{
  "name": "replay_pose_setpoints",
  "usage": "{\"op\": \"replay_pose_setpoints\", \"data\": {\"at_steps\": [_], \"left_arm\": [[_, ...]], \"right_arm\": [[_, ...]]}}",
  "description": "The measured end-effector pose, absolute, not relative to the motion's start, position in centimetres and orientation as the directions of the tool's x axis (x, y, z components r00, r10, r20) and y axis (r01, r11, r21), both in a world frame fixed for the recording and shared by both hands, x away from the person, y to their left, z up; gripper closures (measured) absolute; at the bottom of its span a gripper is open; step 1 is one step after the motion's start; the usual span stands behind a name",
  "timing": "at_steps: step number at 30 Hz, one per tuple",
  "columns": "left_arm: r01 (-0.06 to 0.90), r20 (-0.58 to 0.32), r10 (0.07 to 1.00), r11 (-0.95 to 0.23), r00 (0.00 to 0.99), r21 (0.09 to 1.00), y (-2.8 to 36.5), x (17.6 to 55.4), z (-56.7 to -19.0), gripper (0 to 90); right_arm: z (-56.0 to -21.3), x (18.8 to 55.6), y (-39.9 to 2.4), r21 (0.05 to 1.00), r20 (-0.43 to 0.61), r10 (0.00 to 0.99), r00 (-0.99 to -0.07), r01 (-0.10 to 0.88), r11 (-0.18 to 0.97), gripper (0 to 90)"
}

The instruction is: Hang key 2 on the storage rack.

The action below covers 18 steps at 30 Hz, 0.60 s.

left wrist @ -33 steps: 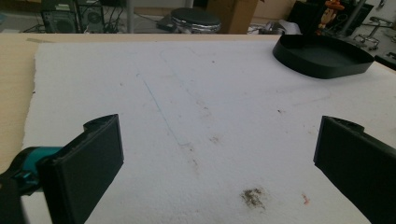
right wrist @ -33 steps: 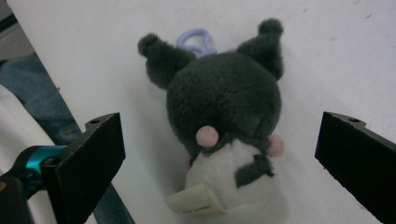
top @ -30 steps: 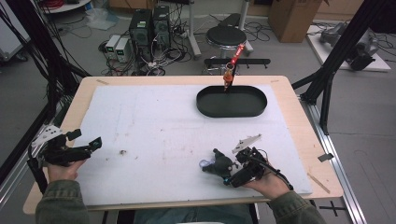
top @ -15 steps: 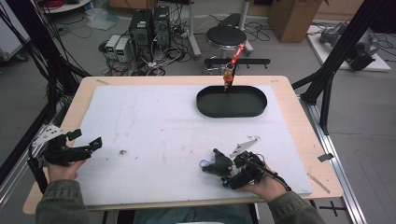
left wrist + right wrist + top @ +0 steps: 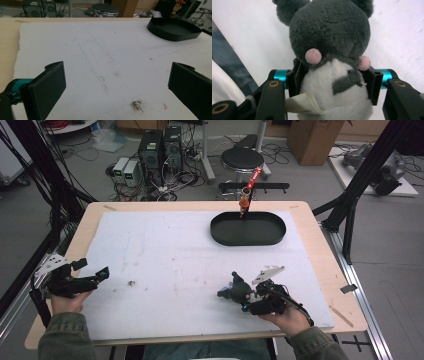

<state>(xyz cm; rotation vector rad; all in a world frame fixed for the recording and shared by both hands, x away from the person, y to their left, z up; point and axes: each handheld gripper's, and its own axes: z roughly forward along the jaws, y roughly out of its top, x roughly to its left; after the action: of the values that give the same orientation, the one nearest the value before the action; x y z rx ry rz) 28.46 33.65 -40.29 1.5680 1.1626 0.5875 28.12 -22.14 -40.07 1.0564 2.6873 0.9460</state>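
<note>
White foam sheet (image 5: pixel 165 255) covers the table, black oval tray (image 5: pixel 248 228) well ahead of both grippers at the far side. Step in hand looks like the grab: right gripper (image 5: pixel 332 80) has just been closing its jaws, and the grey-and-white plush toy (image 5: pixel 332 50) sits between them, pads pressing its white belly on both sides — clamped, about half closed. Toy lies on the sheet just ahead of the right hand. Next move probably a lift, then carry toward the tray — needs a firm squeeze, soft body may slip. Left gripper (image 5: pixel 117 82) idle, jaws wide apart, nothing between them.
</note>
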Motion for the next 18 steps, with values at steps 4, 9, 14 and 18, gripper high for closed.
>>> {"op": "replay_pose_setpoints", "data": {"at_steps": [4, 9, 14, 18], "left_arm": [[0.380, -0.187, 0.893, 0.020, 0.409, 0.925, 33.6, 28.5, -40.3, 1.9], [0.380, -0.190, 0.893, 0.023, 0.407, 0.925, 33.6, 28.5, -40.3, 1.9], [0.379, -0.190, 0.893, 0.024, 0.407, 0.925, 33.6, 28.5, -40.3, 1.8], [0.379, -0.190, 0.893, 0.023, 0.407, 0.925, 33.6, 28.5, -40.3, 1.9]], "right_arm": [[-39.0, 28.5, -22.9, 0.611, 0.147, 0.666, -0.731, 0.596, 0.520, 45.1], [-37.9, 29.0, -23.6, 0.641, 0.153, 0.682, -0.715, 0.597, 0.483, 45.1], [-37.3, 29.4, -24.3, 0.651, 0.169, 0.701, -0.693, 0.612, 0.449, 45.1], [-36.7, 29.7, -24.7, 0.653, 0.175, 0.717, -0.675, 0.624, 0.428, 45.1]]}}
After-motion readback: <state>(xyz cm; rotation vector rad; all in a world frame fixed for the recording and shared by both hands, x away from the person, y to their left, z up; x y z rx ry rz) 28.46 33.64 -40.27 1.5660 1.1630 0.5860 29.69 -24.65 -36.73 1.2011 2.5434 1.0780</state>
